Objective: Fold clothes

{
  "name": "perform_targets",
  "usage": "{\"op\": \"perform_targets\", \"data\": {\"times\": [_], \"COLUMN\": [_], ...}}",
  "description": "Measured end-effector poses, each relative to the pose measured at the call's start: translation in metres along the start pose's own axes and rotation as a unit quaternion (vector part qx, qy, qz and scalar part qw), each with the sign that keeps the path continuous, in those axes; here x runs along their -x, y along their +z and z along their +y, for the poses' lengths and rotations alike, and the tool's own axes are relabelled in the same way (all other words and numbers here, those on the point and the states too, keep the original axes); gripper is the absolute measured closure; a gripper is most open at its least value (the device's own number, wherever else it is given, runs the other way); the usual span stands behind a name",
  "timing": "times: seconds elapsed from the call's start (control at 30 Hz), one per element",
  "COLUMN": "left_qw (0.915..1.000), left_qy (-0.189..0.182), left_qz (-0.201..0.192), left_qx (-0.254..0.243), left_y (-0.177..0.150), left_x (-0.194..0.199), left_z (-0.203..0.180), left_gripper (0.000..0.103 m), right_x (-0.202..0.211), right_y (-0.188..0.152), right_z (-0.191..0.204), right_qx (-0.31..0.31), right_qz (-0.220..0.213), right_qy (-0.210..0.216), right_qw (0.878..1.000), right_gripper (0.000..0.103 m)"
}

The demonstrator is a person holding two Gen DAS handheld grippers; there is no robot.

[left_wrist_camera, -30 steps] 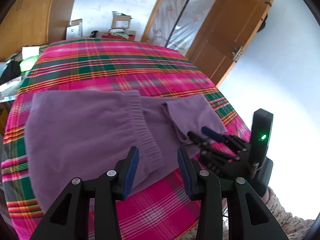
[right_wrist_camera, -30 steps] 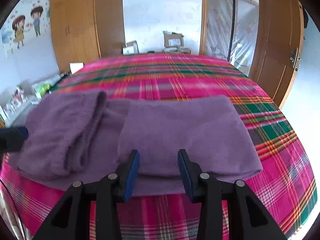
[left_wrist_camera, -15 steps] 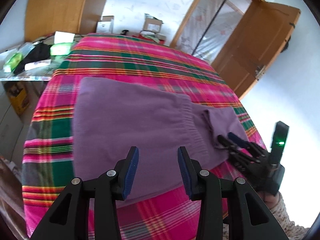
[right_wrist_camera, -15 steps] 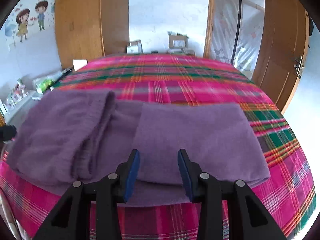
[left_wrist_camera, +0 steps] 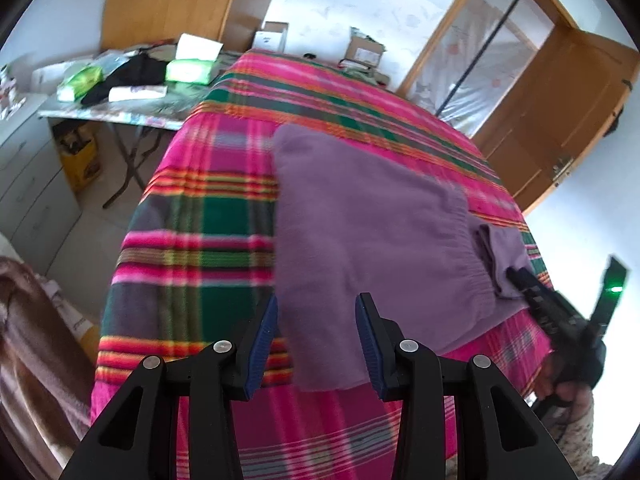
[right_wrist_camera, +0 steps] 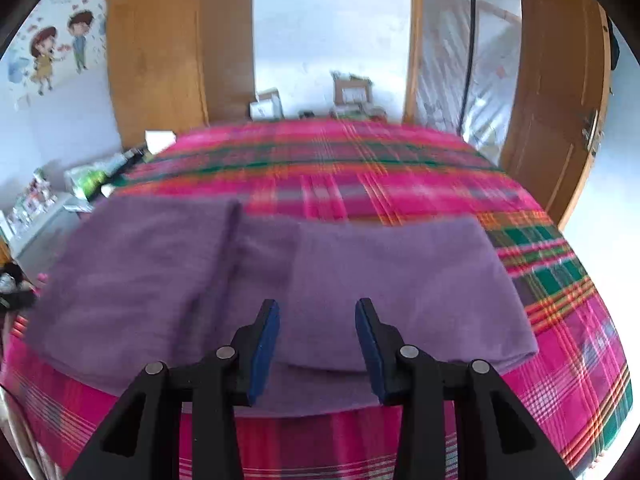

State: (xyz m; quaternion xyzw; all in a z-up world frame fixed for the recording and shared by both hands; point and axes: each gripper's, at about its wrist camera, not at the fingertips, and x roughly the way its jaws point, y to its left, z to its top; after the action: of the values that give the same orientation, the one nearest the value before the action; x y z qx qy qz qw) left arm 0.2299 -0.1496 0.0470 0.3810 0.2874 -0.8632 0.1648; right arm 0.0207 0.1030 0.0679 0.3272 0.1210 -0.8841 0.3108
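Right wrist view: both grippers hover empty over folded purple trousers at the bed's near edge.

Nearest, the right gripper [right_wrist_camera: 317, 334] and left gripper [left_wrist_camera: 316, 330] have jaws spread, holding nothing; beyond, the purple trousers [right_wrist_camera: 392, 280] lie doubled over on the plaid blanket [right_wrist_camera: 360, 168], likely kept near for easy reach.
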Motion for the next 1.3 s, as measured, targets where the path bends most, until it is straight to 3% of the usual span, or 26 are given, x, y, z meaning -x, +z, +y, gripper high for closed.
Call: {"op": "perform_targets", "data": {"times": [0.23,0.3,0.6,0.8,0.97,1.07,1.3], "left_qw": [0.9998,0.9997,0.9998,0.9998,0.9995,0.9992,0.9972], "left_qy": [0.007,0.008,0.01,0.005,-0.003,-0.017,-0.062], "left_qz": [0.016,0.02,0.018,0.021,0.032,0.035,0.017], "left_qx": [0.012,0.014,-0.002,-0.003,-0.005,-0.001,0.038], "left_y": [-0.014,-0.018,-0.025,-0.027,-0.027,-0.016,0.043], "left_x": [-0.006,-0.007,-0.003,0.0,0.003,0.003,-0.002], "left_z": [0.016,0.02,0.023,0.026,0.029,0.034,0.043], "left_gripper": [0.06,0.055,0.054,0.054,0.054,0.054,0.054], "right_x": [0.012,0.005,-0.004,0.001,-0.009,-0.005,0.007], "right_y": [0.0,-0.007,-0.016,-0.01,-0.021,-0.022,-0.013], "right_z": [0.065,0.08,0.091,0.112,0.13,0.136,0.15], "right_qx": [0.081,0.102,0.122,0.132,0.157,0.164,0.162], "right_qz": [-0.019,-0.007,0.009,0.002,0.037,0.035,0.013], "right_qy": [0.083,0.088,0.071,0.124,0.129,0.13,0.197], "right_qw": [0.993,0.991,0.99,0.983,0.978,0.977,0.967], "right_gripper": [0.063,0.063,0.063,0.063,0.063,0.063,0.063]}}
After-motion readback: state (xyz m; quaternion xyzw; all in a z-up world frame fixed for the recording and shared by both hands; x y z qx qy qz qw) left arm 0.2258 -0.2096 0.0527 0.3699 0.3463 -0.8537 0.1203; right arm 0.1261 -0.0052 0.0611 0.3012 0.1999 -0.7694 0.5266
